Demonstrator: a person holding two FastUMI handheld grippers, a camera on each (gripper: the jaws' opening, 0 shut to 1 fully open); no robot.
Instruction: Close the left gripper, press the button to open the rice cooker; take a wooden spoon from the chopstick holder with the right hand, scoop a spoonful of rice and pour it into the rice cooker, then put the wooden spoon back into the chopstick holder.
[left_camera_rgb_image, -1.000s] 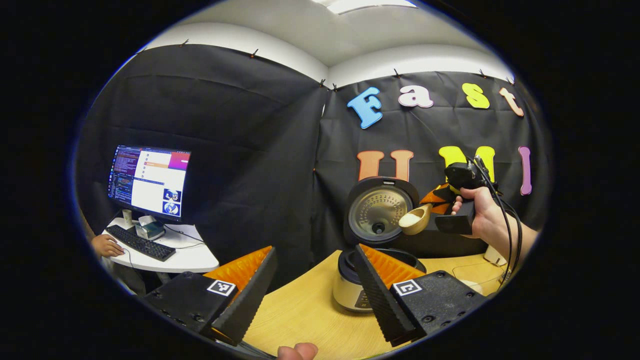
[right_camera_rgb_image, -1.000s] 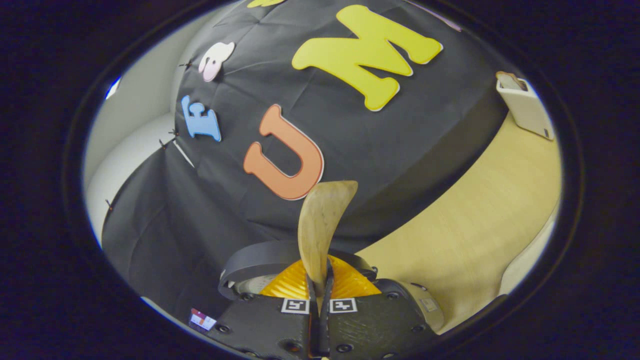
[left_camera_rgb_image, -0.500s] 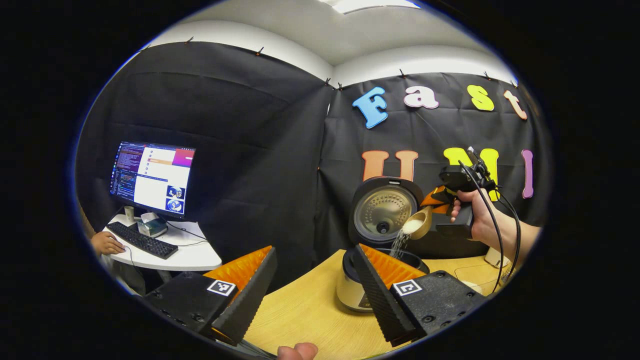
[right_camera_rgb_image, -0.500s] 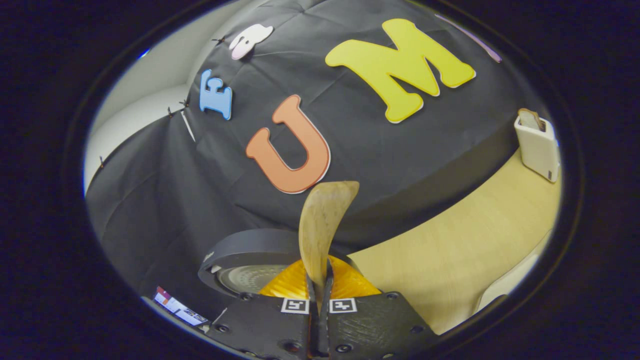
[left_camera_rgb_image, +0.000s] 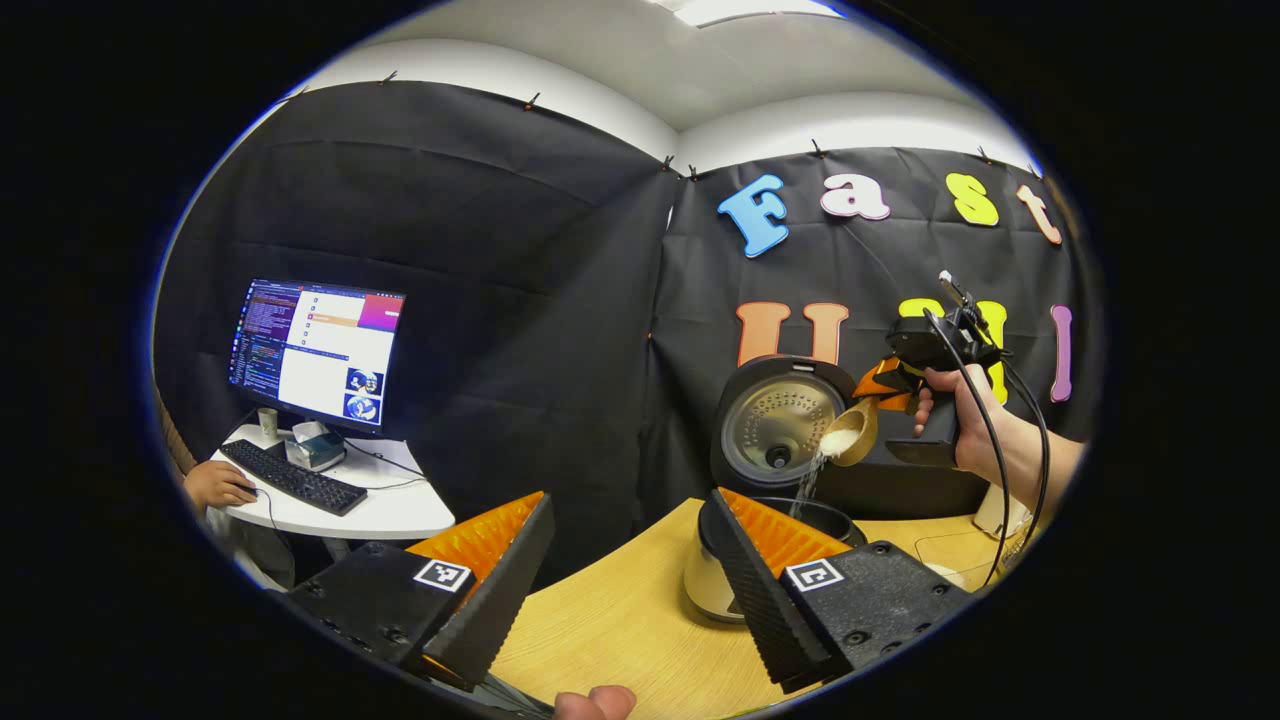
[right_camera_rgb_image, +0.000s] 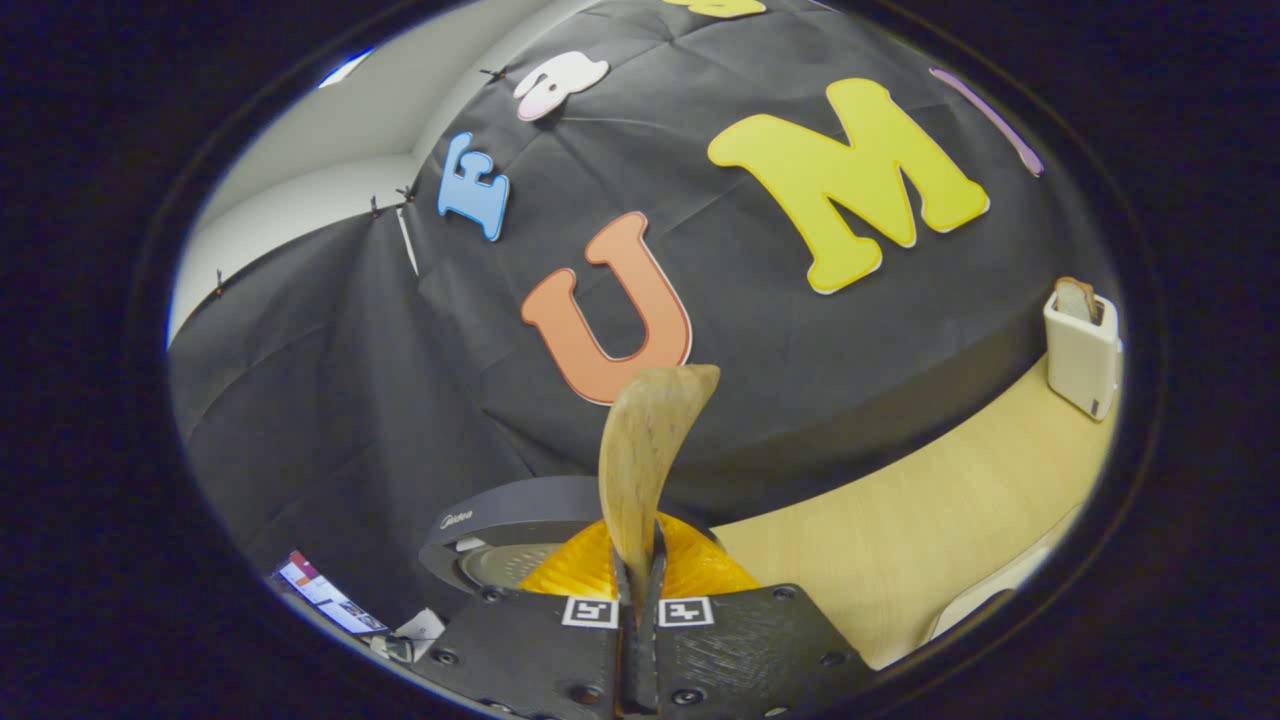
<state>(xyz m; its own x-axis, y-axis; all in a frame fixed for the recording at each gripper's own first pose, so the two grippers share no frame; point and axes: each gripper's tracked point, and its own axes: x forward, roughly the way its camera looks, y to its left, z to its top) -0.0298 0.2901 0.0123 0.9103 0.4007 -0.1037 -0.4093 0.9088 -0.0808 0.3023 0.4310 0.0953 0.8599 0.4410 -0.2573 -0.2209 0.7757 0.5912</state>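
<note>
1. At about 9 o'clock in the left gripper view, a monitor (left_camera_rgb_image: 318, 352) stands lit on a small white desk (left_camera_rgb_image: 385, 512) with a keyboard (left_camera_rgb_image: 293, 478) in front of it; a person's hand (left_camera_rgb_image: 216, 487) rests at the keyboard's left end.
2. At 6 o'clock in that view the left claw (left_camera_rgb_image: 625, 530) is spread wide, nothing between its fingers, above the wooden counter (left_camera_rgb_image: 620, 625).
3. Between 4 and 5 o'clock the rice cooker (left_camera_rgb_image: 770, 500) sits on the counter with its lid (left_camera_rgb_image: 780, 428) swung up and back, standing upright against the booth wall. The right finger of the left claw hides part of the cooker body.
4. At 3 o'clock a hand (left_camera_rgb_image: 965, 430) holds the right claw (left_camera_rgb_image: 880, 385) above the cooker. The wooden spoon (left_camera_rgb_image: 850, 435) is tilted bowl-down, and rice (left_camera_rgb_image: 812, 475) streams from it toward the open pot.
5. In the right gripper view, at 6 o'clock, the right claw (right_camera_rgb_image: 640, 590) is pressed together, pinching the handle of the wooden spoon (right_camera_rgb_image: 645, 450), which rises toward the centre with its back to the camera.
6. At 7 o'clock the raised cooker lid (right_camera_rgb_image: 510, 525) shows just behind the claw.
7. At 3 o'clock a white chopstick holder (right_camera_rgb_image: 1080, 350) stands on the counter (right_camera_rgb_image: 930, 540) near the wall, well apart from the cooker.
</note>
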